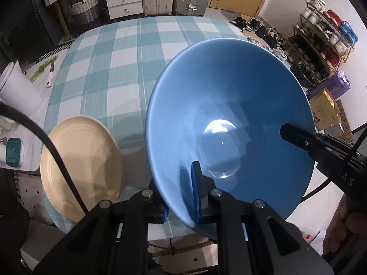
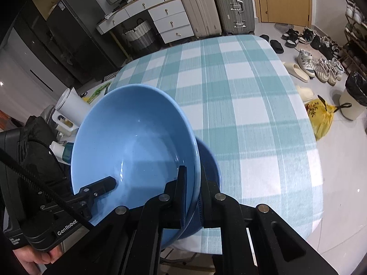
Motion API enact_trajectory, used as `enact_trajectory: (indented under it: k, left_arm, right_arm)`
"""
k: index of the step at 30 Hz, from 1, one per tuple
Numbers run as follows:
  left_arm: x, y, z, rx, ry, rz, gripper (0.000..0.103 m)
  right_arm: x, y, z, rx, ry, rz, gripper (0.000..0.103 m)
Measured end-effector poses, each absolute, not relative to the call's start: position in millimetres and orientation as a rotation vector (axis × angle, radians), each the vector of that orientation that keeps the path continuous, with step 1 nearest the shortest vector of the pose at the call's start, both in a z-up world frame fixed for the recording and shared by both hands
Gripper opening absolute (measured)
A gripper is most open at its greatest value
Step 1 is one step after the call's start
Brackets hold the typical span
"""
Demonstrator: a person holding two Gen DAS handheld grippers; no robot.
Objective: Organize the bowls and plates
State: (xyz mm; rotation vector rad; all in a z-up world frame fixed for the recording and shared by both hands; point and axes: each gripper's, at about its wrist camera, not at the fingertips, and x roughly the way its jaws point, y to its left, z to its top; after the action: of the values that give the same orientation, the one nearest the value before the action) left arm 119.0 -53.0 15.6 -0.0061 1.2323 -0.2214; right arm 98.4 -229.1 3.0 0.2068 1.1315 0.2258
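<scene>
Both grippers are clamped on the rim of one blue bowl, carried tilted above the near edge of the table. The left gripper pinches the bowl's near rim, one blue pad inside the wall and the other outside; the right gripper pinches the rim on the opposite side, one finger inside, one out. In the right wrist view a darker blue curve shows just under the bowl at that grip; whether it is a second bowl or the bowl's own outer wall I cannot tell.

Left of the bowl, on the table's near edge, lies a cream plate, flat and untouched. The left gripper is the nearer one to it. Beyond the bowl the table is bare checked cloth all the way to its far edge.

My guess is the bowl goes down either on that plate, a short shift left, or onto the open cloth straight ahead; both hands would have to lower together to level the rim
</scene>
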Motion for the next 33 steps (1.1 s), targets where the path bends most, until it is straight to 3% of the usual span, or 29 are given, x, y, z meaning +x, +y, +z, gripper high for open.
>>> enact_trajectory:
  k: [17, 33]
  left_arm:
    - [110, -78, -19, 0.215, 1.171, -0.18, 0.016]
    - [99, -89, -23, 0.467, 1.082, -0.078, 0.029]
  right_arm:
    - [101, -232, -40, 0.122, 1.15, 0.178, 0.008]
    - [92, -209, -53, -0.114, 1.121, 0.136, 0.014]
